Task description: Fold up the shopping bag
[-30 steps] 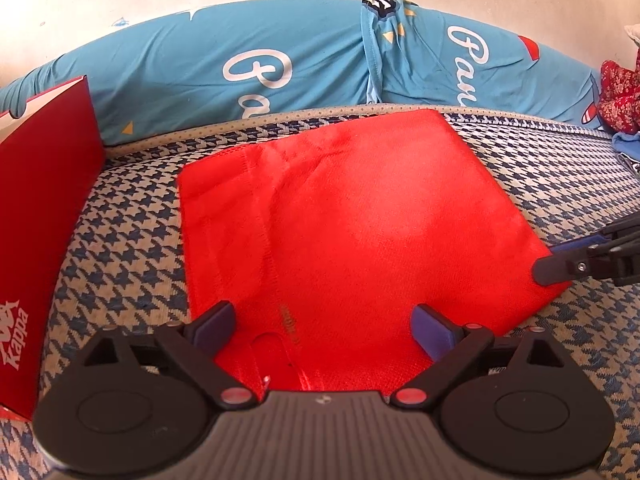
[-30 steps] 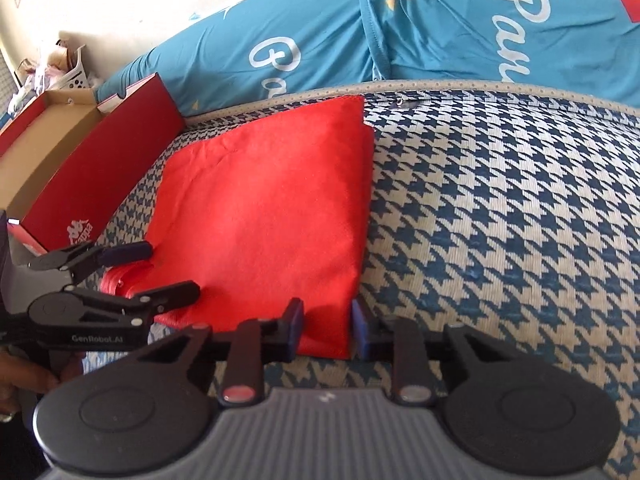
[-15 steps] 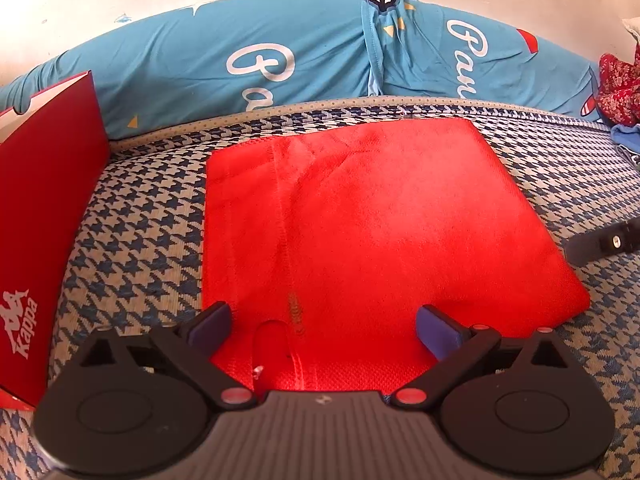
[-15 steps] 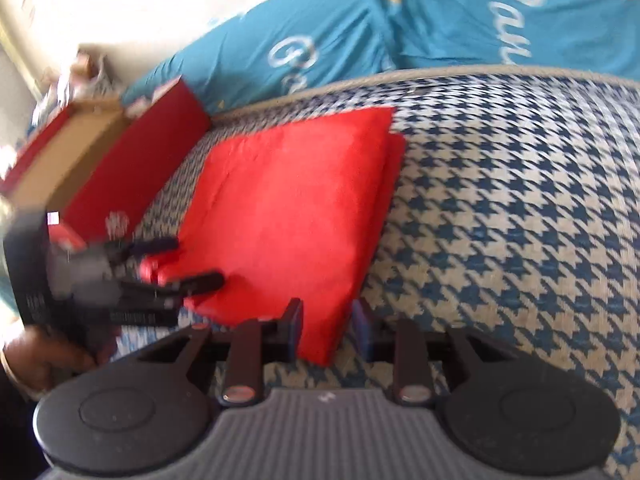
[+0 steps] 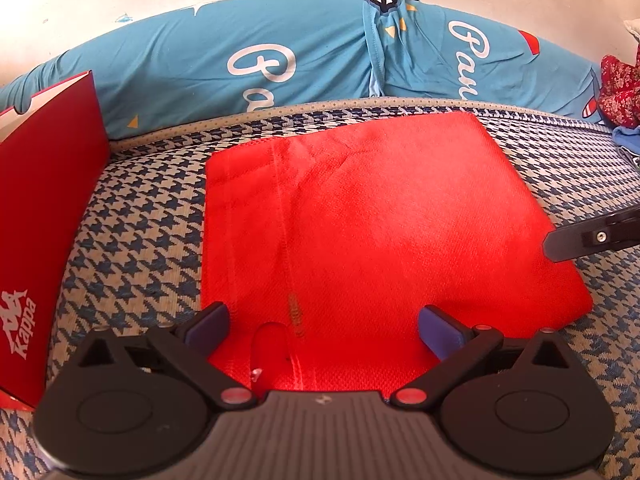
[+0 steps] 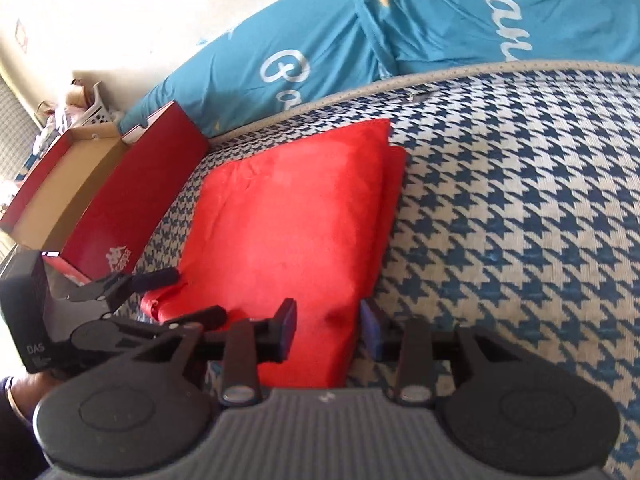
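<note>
Red shopping bag (image 5: 380,220) is lying folded flat on the houndstooth mattress (image 6: 520,200), w/ a red Kappa box (image 5: 44,220) just beside it on the left. Left gripper (image 5: 322,322) is hovering at the bag's near edge, jaws standing wide apart, gripping nothing. Right gripper (image 6: 328,326) is sitting at the near corner, jaws opening w/ the bag's corner between them, pads off the fabric.

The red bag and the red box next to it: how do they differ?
The bag is soft cloth, folded flat on the checked bedcover; the box is stiff cardboard with upright walls. The bag is plain; the box carries a white Kappa logo. The box stands open, with a brown inside showing; the bag shows no opening. Both are red and rest on the bedcover.
</note>
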`<state>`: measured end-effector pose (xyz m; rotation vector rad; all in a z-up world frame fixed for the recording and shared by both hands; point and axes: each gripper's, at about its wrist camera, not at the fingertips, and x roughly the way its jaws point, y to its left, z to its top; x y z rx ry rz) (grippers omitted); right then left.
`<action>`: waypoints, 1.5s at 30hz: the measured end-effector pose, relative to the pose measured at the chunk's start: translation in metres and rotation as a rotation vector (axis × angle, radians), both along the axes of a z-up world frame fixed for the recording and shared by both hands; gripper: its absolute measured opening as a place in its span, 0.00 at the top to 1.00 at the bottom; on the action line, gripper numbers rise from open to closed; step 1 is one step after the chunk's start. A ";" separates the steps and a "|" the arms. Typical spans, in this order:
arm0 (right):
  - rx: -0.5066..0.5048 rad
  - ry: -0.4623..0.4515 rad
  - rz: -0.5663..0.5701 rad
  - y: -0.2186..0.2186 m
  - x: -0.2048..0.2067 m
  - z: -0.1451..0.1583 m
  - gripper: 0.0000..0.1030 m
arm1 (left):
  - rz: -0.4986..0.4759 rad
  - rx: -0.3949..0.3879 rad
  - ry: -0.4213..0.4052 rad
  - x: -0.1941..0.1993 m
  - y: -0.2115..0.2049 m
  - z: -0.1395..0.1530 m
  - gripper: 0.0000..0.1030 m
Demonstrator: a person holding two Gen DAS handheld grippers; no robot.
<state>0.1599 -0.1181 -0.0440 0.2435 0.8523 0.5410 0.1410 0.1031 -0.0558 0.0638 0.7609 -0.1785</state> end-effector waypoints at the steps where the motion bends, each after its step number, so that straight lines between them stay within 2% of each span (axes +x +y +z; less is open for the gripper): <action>1: 0.003 -0.007 0.007 0.000 -0.002 0.001 0.63 | -0.001 0.001 0.000 0.000 0.000 0.000 0.01; 7: -0.017 -0.062 0.091 0.011 -0.011 0.008 0.63 | -0.001 0.004 -0.002 0.000 -0.001 0.000 0.01; 16: -0.060 0.052 0.110 0.012 -0.007 -0.008 0.62 | 0.007 0.002 -0.001 0.000 -0.001 0.000 0.00; 19: -0.048 0.061 0.144 0.014 -0.011 -0.006 0.58 | 0.007 0.002 -0.001 0.000 -0.002 0.001 0.00; 23: -0.094 0.055 0.194 0.021 -0.024 -0.006 0.54 | 0.007 0.003 -0.003 0.000 -0.003 0.000 0.00; 31: -0.113 0.060 0.173 0.019 -0.031 -0.002 0.54 | 0.017 0.001 -0.007 -0.001 -0.003 0.000 0.00; 37: -0.283 0.077 0.155 0.022 -0.049 0.008 0.50 | 0.036 0.004 -0.008 -0.001 -0.003 0.000 0.00; 40: -0.282 0.020 0.112 0.020 -0.060 0.018 0.50 | 0.050 0.007 -0.011 -0.002 -0.004 0.000 0.00; 42: -0.204 -0.064 0.086 0.018 -0.066 0.030 0.51 | 0.055 0.009 -0.014 -0.003 -0.005 -0.001 0.00; 45: -0.191 -0.132 0.059 0.021 -0.061 0.033 0.57 | 0.056 0.007 -0.016 -0.003 -0.005 -0.001 0.00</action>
